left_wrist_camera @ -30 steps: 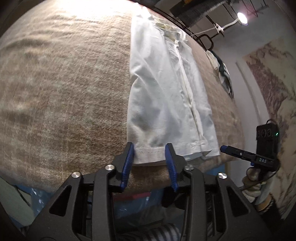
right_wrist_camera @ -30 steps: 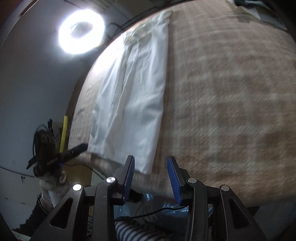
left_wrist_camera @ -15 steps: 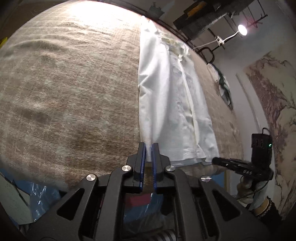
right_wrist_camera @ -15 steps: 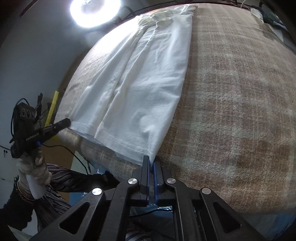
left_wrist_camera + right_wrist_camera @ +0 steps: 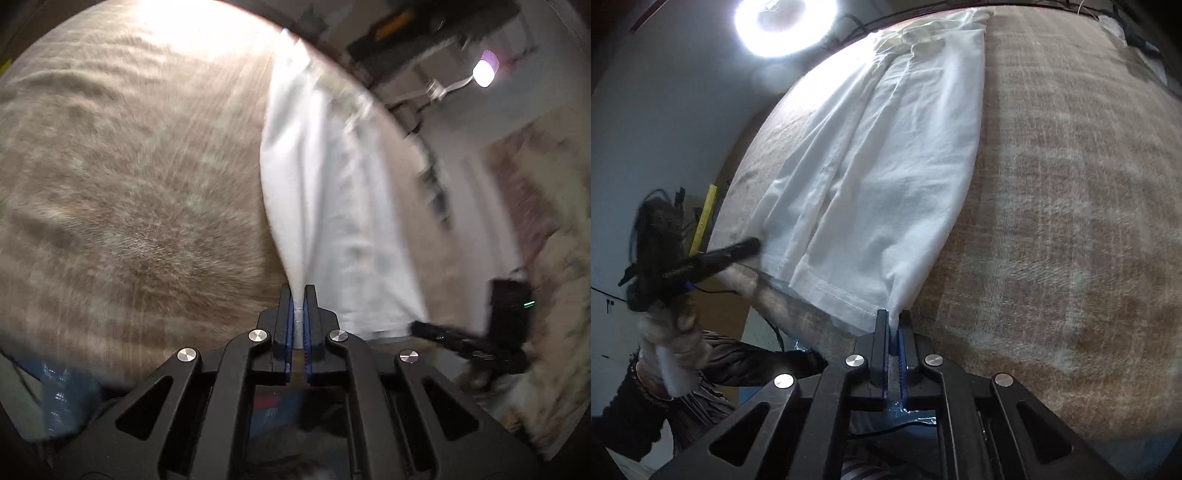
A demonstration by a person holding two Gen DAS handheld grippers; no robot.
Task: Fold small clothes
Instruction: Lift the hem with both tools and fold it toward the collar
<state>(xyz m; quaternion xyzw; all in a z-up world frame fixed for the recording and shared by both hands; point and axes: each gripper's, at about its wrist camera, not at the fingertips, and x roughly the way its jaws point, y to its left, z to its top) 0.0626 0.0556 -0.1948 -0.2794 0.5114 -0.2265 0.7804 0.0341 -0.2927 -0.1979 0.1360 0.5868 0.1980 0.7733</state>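
A white garment [image 5: 332, 206] lies lengthwise on a brown plaid blanket [image 5: 129, 206], folded into a long strip; it also shows in the right wrist view [image 5: 886, 177]. My left gripper [image 5: 298, 295] is shut on the garment's near left hem corner and lifts it a little. My right gripper [image 5: 893, 321] is shut on the near right hem corner. Each gripper shows in the other's view: the right one [image 5: 424, 326] at the hem's right end, the left one [image 5: 746, 245] at the hem's left end.
The blanket [image 5: 1052, 221] spreads wide on both sides of the garment. A ring light [image 5: 783, 22] glares beyond the far edge. A dark cloth [image 5: 436, 192] lies at the blanket's right edge. Blue plastic [image 5: 62, 391] hangs below the near edge.
Both grippers closed on the hem corners about half a second ago. Since then they have raised the hem slightly; the left view is blurred by motion.
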